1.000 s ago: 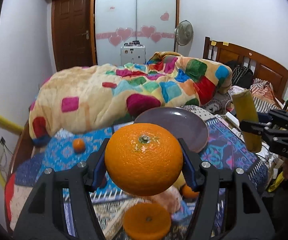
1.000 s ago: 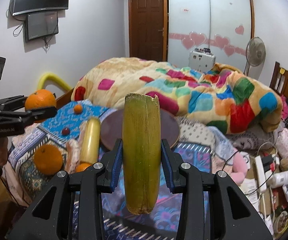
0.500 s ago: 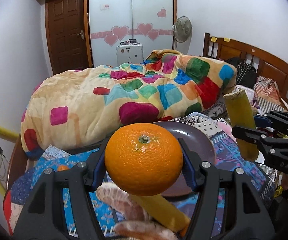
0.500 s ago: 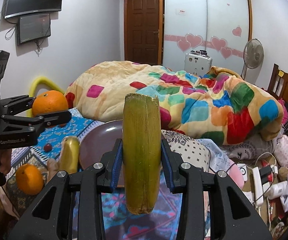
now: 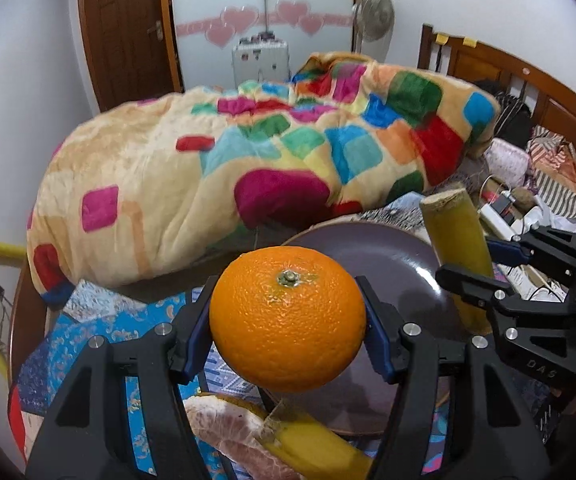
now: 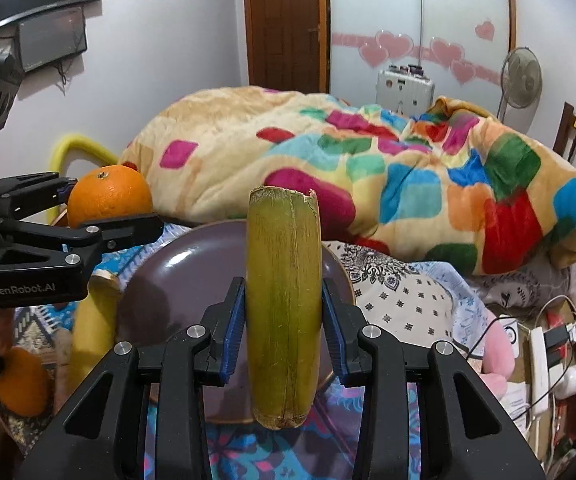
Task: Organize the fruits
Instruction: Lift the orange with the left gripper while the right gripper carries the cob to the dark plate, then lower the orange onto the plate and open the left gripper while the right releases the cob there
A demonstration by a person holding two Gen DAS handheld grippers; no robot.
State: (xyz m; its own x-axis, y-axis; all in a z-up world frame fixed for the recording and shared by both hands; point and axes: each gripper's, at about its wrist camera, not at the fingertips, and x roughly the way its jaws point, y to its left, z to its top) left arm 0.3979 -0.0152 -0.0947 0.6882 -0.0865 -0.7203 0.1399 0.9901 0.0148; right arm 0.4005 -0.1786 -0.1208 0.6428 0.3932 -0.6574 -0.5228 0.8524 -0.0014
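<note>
Bedroom, purple plate [image 5: 388,248] on bed; left gripper [image 5: 288,320] pinching orange [image 5: 288,316]; right gripper [image 6: 283,320] pinching yellow-green stalk piece [image 6: 283,300].

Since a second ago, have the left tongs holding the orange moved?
Yes. The left tongs with the orange moved forward, toward the purple plate, which now looms closer.

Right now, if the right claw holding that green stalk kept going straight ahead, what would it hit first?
Most likely the purple plate: the right claw points down at it, so the stalk would probably touch there first, though depth is hard to judge.
</note>
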